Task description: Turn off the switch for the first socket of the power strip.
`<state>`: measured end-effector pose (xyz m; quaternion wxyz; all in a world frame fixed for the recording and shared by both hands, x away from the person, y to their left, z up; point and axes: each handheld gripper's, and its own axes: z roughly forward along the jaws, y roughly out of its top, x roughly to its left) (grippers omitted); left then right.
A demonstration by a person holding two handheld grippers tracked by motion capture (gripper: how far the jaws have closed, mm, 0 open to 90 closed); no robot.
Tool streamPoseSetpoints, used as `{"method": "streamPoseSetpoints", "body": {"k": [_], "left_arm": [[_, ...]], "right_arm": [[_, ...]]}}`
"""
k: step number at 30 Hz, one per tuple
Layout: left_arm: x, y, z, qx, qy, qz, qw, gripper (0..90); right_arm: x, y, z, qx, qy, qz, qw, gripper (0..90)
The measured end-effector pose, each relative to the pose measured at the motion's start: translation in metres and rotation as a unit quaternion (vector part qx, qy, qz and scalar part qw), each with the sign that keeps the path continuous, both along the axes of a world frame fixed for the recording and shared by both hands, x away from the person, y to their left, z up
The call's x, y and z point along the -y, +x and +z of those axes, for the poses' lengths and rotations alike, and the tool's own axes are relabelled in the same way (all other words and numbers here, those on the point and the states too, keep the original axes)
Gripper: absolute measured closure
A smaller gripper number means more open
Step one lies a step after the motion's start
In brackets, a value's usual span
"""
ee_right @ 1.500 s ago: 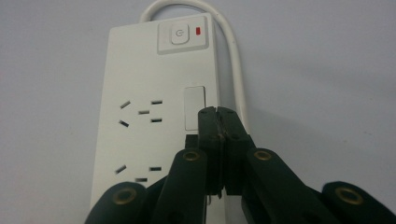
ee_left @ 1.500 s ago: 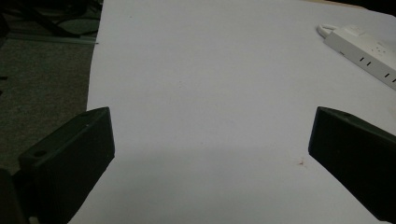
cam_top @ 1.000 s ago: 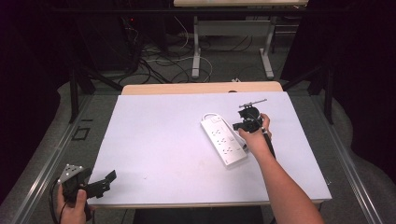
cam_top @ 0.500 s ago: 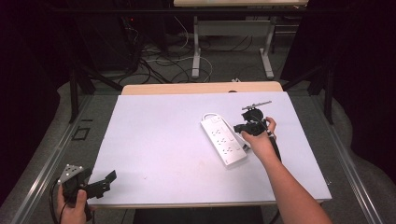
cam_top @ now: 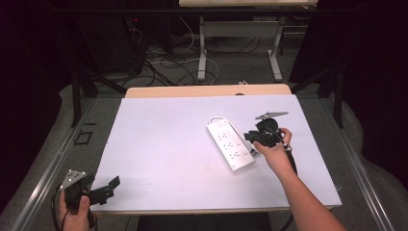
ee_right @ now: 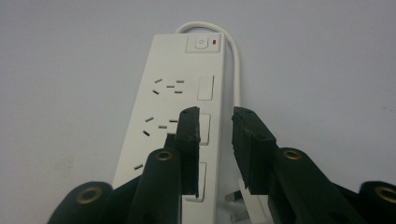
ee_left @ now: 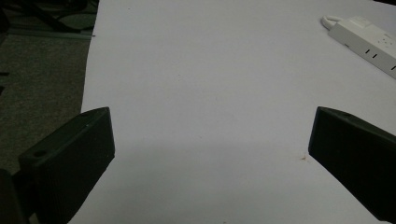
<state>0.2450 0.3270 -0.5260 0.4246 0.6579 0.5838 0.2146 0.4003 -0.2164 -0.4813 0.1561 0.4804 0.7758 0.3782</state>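
Right gripper lets go at the power strip

On the white table [cam_top: 159,144], the power strip [cam_top: 230,144] lies right of centre; right gripper [ee_right: 215,122] jaws have just been opening, narrowly apart, its plug [ee_right: 247,207] beneath, seemingly released. Left gripper [ee_left: 210,140] idles, jaws wide apart.

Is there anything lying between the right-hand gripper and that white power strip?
Nothing visible does. The right gripper hangs just above the power strip, jaws a little apart with nothing between them; they have just been opening. A white plug lies beside the strip, under the gripper.
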Motion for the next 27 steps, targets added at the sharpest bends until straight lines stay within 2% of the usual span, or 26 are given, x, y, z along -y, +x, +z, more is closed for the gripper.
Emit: {"method": "streamPoseSetpoints", "body": {"k": [5, 15, 16, 18, 21, 27], "left_arm": [[0.000, 0.000, 0.000, 0.000, 0.000, 0.001, 1.0000, 0.2], [0.000, -0.001, 0.000, 0.000, 0.001, 0.001, 1.0000, 0.2], [0.000, -0.001, 0.000, 0.000, 0.002, 0.001, 1.0000, 0.2], [0.000, -0.001, 0.000, 0.000, 0.002, 0.001, 1.0000, 0.1], [0.001, -0.001, 0.000, 0.001, 0.002, 0.002, 1.0000, 0.2], [0.001, -0.001, 0.000, 0.003, 0.001, 0.002, 1.0000, 0.1]], "right_arm": [[0.006, -0.011, -0.004, 0.017, 0.005, 0.003, 0.9998, 66.4], [0.022, -0.040, -0.014, 0.022, 0.022, 0.004, 0.9995, 52.7], [0.025, -0.047, -0.015, 0.027, 0.016, 0.006, 0.9995, 50.0], [0.025, -0.050, -0.015, 0.030, 0.015, 0.007, 0.9994, 47.9], [0.029, -0.058, -0.015, 0.046, -0.001, 0.008, 0.9989, 43.2], [0.038, -0.071, -0.016, 0.056, 0.005, 0.014, 0.9983, 40.1]]}}
